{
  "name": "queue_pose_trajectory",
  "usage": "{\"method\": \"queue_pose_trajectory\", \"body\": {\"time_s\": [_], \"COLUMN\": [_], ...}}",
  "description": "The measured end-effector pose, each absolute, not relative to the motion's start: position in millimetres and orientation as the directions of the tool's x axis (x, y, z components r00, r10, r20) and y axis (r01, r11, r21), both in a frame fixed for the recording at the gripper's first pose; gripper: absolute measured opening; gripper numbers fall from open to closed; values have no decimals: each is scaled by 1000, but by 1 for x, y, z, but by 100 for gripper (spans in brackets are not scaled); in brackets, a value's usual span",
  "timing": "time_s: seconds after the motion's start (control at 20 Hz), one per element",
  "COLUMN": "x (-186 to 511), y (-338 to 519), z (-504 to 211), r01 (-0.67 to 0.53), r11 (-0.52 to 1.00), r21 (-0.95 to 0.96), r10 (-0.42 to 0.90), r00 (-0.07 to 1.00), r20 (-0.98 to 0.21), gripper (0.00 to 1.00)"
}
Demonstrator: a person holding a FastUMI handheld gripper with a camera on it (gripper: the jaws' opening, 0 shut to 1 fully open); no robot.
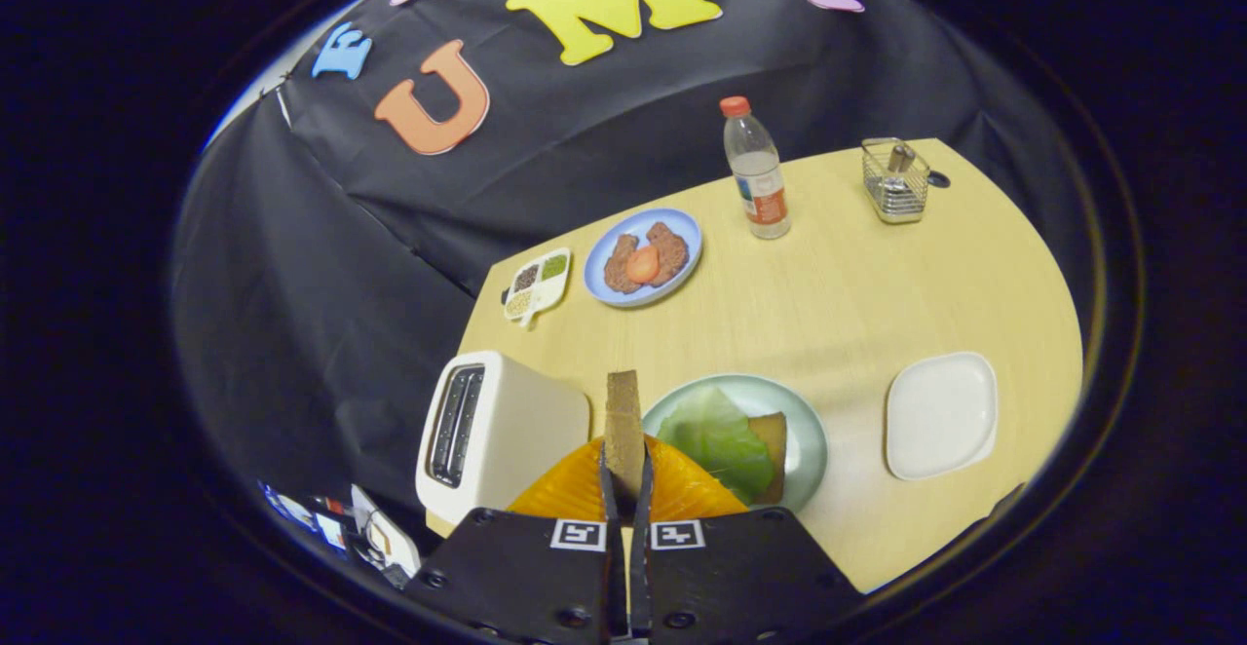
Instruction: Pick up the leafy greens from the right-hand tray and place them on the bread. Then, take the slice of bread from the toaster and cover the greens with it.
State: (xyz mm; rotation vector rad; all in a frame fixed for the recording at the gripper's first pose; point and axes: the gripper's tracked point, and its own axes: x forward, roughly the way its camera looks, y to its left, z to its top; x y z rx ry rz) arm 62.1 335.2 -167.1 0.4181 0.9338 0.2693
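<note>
1. A small white sectioned dish (536, 284) at the table's far left holds four little heaps of seasoning: dark, green and pale.
2. One white toaster (492, 436), boxy with rounded corners and a single long slot on top, stands just left of the fingers.
3. The fingers (624, 489) are clenched on one slice of bread (623, 421), brown and coarse, held upright on edge.
4. One round blue plate (643, 256) beyond them carries brown, rough pieces with an orange-red piece on top.
5. Just right of the fingers, a round pale-green plate (804, 431) holds the leafy greens (718, 438), one crinkled leaf lying on a brown bread slice (772, 436).
6. One clear plastic bottle (757, 173), red cap; its label is too small to read.
7. One square white tray (940, 415), rounded corners.
8. One wire basket (894, 180) at the far right corner of the pale wood-grain table (857, 284).
</note>
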Motion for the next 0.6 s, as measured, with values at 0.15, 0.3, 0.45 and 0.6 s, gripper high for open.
{"method": "queue_pose_trajectory", "body": {"time_s": [0.15,0.3,0.45,0.6], "x": [66,70,71,74], "y": [337,337,337,334], "z": [-184,-202,-215,-229], "r01": [-4,22,37,20], "r11": [882,886,888,913], "r21": [470,463,458,408], "r10": [387,366,354,318], "r00": [574,579,580,590], "r20": [-721,-729,-733,-742], "gripper": [2,2,2,2]}}
